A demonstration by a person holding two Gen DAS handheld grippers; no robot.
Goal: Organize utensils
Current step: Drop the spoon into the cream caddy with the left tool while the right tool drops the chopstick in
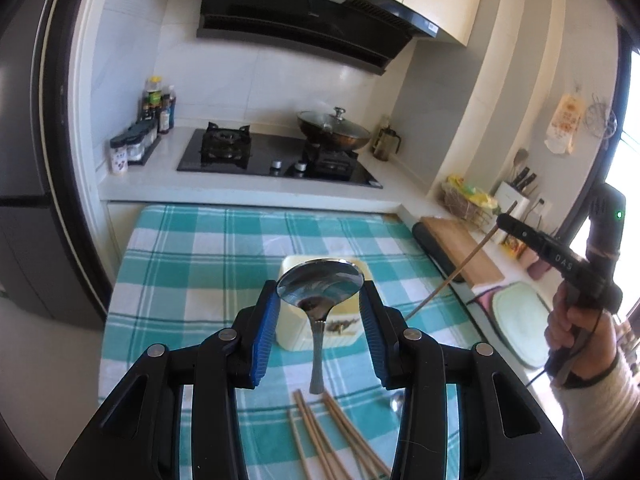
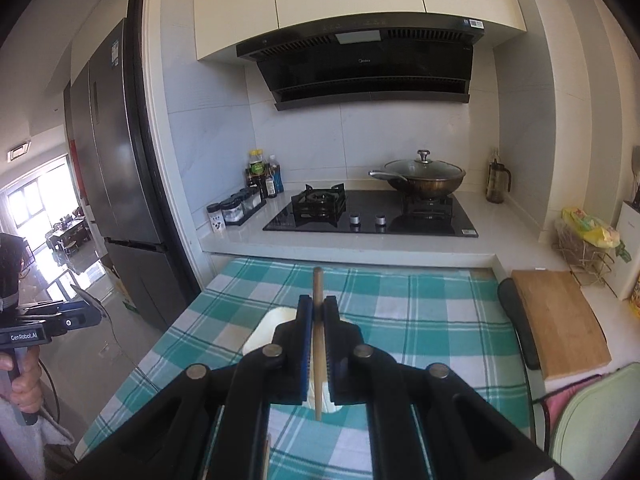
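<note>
Nearby, chopsticks (image 1: 332, 436) beside holder (image 1: 296, 332)

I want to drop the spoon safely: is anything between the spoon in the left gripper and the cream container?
Nothing visible does. The spoon, held by the left gripper, hangs in front of the cream container. The chopstick, in the right gripper, is off to the right.

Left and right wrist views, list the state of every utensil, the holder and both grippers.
Spoon: clamped at the bowl, handle hanging down.
Left gripper: shut on spoon.
Chopstick: clamped between the pads.
Right gripper: shut on chopstick.
Cream holder: upright on the cloth.
Loose chopsticks: lying on the cloth.
Wok lid: on.
</note>
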